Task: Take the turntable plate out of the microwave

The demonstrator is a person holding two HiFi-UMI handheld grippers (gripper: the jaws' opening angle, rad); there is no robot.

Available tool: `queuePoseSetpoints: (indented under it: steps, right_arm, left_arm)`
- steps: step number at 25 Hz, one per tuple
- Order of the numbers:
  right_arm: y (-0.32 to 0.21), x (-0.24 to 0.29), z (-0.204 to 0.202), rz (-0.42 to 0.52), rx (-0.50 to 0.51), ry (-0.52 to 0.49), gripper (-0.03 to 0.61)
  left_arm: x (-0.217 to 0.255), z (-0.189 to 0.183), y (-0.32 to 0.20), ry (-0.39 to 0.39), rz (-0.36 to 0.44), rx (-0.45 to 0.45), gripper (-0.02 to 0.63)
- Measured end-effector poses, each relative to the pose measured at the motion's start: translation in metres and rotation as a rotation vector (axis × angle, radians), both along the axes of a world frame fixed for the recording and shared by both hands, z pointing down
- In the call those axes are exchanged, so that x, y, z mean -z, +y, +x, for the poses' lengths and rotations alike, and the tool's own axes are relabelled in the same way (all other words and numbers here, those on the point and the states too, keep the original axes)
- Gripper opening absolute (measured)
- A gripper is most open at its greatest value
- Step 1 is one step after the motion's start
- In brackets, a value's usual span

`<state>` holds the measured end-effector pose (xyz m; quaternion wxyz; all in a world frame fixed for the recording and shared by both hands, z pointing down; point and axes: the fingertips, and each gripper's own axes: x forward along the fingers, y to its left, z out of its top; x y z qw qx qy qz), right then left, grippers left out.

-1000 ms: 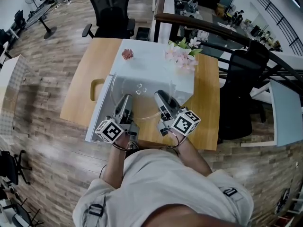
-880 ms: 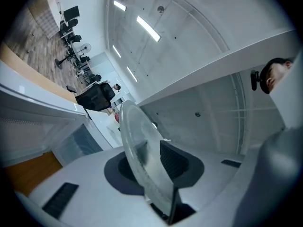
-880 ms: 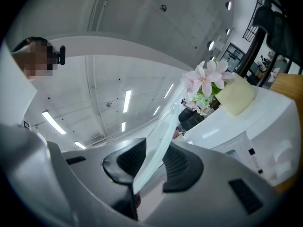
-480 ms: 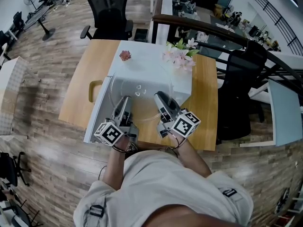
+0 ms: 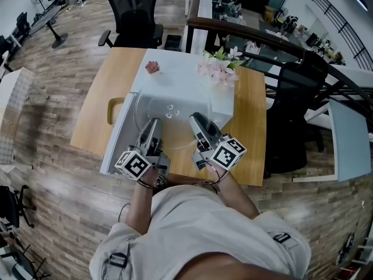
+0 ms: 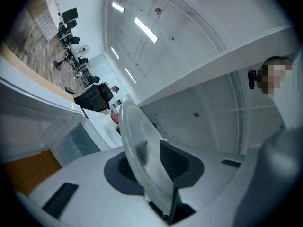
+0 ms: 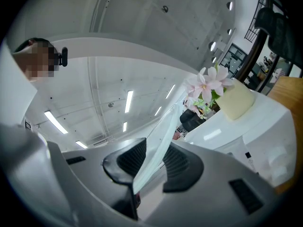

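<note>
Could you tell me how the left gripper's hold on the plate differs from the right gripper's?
The left gripper clamps the plate at its left rim, beside the open door; the right gripper clamps its right rim, nearer the flowers. Seen from the left gripper, the plate slants up-left from the jaws; from the right gripper, up-right. Both are shut on the glass rim, holding it together.

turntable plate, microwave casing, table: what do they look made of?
Turntable plate: looks like clear glass, glossy. The room shows through it and its rim catches the light. Clear plastic can't be ruled out.
Microwave casing: white and smooth, probably painted metal or plastic. Its top reflects a soft sheen.
Table: wood or wood-look laminate, with a warm tan, fairly matte surface.
</note>
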<state>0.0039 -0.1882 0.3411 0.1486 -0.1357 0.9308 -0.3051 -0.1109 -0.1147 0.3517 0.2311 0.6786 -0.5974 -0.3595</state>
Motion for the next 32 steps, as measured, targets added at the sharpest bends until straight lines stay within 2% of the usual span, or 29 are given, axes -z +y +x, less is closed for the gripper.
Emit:
queuePoseSetpoints:
  steps: [4,8,32]
  right_arm:
    - [0.002,0.002,0.003,-0.021,-0.006,0.015,0.101]
    - [0.001,0.004,0.007,0.006,-0.002,0.017,0.101]
    - [0.0,0.005,0.017,0.016,-0.012,0.024,0.101]
  left_arm:
    - [0.0,0.004,0.0,0.002,-0.003,0.002,0.104]
    - [-0.002,0.006,-0.001,-0.01,0.01,-0.002,0.103]
    - [0.003,0.017,-0.004,-0.004,0.004,-0.015,0.104]
